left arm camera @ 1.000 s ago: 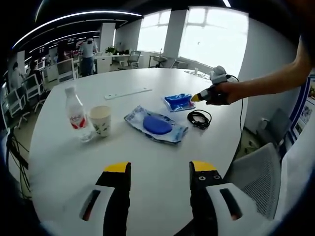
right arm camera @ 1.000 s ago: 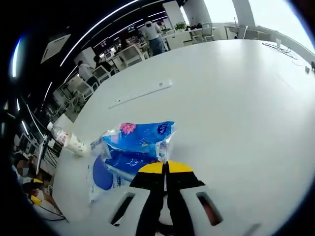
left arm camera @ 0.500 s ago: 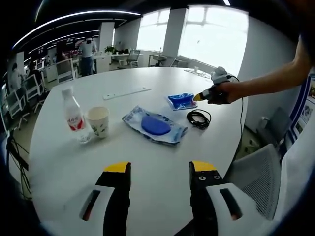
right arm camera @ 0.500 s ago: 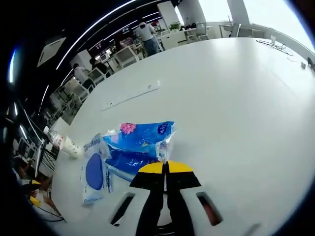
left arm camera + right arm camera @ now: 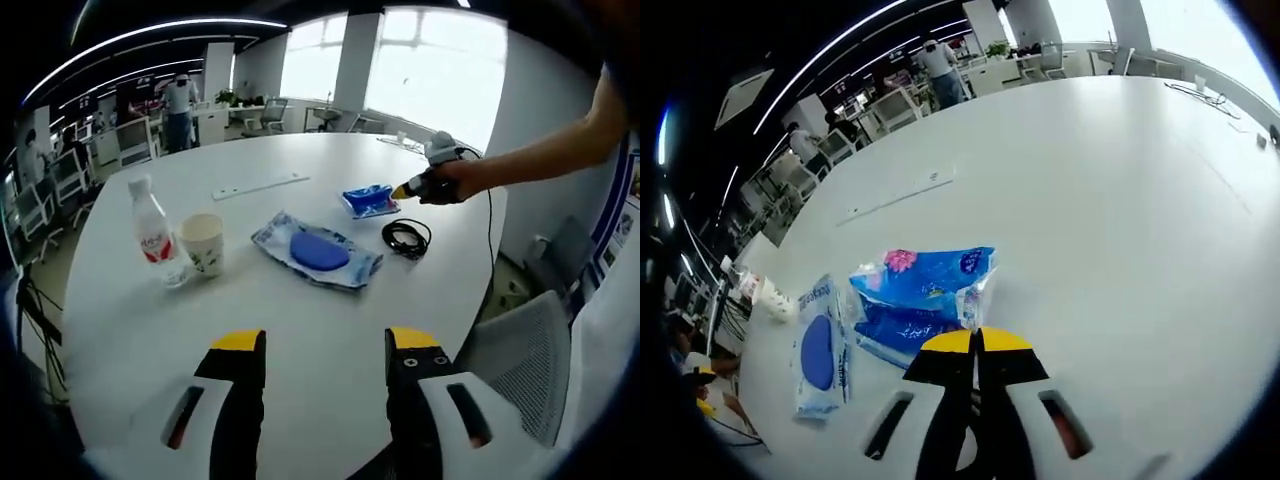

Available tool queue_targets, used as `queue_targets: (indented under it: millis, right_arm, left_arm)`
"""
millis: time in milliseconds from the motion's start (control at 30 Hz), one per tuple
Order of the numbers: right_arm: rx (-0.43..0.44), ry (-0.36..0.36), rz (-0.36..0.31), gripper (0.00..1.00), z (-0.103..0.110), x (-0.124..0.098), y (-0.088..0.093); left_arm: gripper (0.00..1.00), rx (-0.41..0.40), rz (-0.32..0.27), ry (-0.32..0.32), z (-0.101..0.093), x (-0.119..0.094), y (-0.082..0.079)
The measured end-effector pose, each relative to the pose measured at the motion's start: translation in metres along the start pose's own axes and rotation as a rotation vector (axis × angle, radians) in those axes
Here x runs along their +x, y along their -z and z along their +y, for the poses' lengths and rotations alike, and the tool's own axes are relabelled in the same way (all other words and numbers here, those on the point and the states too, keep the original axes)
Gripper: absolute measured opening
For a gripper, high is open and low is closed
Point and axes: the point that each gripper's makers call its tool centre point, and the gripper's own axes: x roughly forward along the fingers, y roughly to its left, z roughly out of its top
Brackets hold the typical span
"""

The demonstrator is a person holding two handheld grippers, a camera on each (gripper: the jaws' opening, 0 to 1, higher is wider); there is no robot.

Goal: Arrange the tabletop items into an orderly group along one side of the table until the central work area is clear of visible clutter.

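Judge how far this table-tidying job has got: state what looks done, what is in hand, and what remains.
Done: little; nothing is grouped along one side yet. In hand: the right tool is shut on the small blue packet. Left: the wipes pack, coiled black cable, paper cup and water bottle lie spread across the white table. The left tool is open, holding nothing.

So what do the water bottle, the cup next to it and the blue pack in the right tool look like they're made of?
Water bottle: clear, glossy plastic by the look of it, see-through with a red label. Cup: probably paper, matte off-white with a printed pattern. Blue pack held in the right tool: thin plastic film, shiny and crinkled.
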Motion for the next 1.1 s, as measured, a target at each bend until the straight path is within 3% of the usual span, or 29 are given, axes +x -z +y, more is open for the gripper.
queue_targets:
  millis: [633,1100]
  right_arm:
    - [-0.194,0.018,0.096,0.00,-0.008,0.012,-0.003]
    - [-0.204,0.035,0.112,0.00,-0.012,0.005,-0.002]
  left_arm:
    - [0.47,-0.006,0.005,-0.010,-0.006,0.005,-0.004]
    - [0.47,-0.013,0.010,-0.020,-0.002,0.003,-0.001]
